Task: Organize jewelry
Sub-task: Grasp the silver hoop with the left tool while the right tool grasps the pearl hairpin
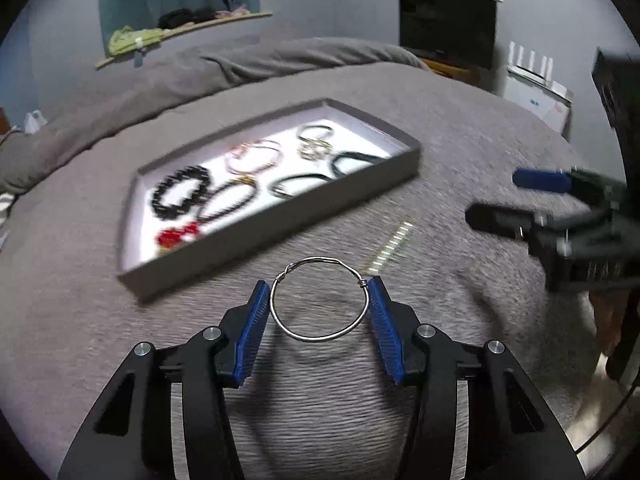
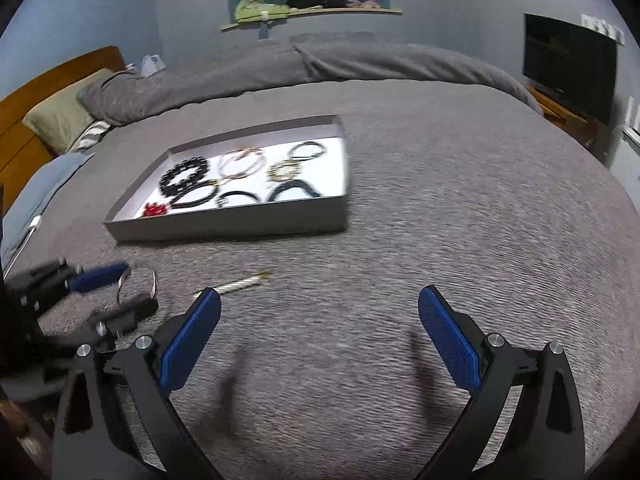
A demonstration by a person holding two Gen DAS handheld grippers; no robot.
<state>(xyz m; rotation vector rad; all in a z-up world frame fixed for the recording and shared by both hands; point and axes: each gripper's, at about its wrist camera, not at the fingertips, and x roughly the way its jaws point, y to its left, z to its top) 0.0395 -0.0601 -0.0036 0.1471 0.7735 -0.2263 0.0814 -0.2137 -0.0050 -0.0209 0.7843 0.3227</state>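
Grey bedding (image 2: 440, 220) covers a wide bed, with a rumpled duvet (image 2: 360, 64) along the far side, a wooden headboard (image 2: 36, 96) at the left and a dark screen (image 2: 568, 68) on a stand at the right.

On the bedding sits a shallow grey tray (image 1: 280, 224) with a white floor. Inside lie a chunky black bead bracelet (image 1: 182, 192), a thinner black band (image 1: 230, 202), a pinkish bangle (image 1: 254, 156), a small gold cluster (image 1: 316, 148), two dark hair ties (image 1: 304, 184) and something red (image 1: 176, 236) near the front corner. Blur hides the finer detail.

The left gripper (image 1: 320, 300) holds a silver wire bangle (image 1: 319, 299) between its blue pads (image 1: 252, 336), one pad touching each side of the ring, so the jaws stand partly closed at the ring's width. The bangle is above the bedding, just short of the tray's near wall.

A pale beaded strand (image 1: 390, 248) lies on the bedding near the tray, between the two grippers; it may be a bracelet or a chain, as it is smeared in both views.

The right gripper (image 2: 320, 336) hangs over bare bedding with its jaws spread wide and nothing between them. It is well to the right of the tray's near corner.
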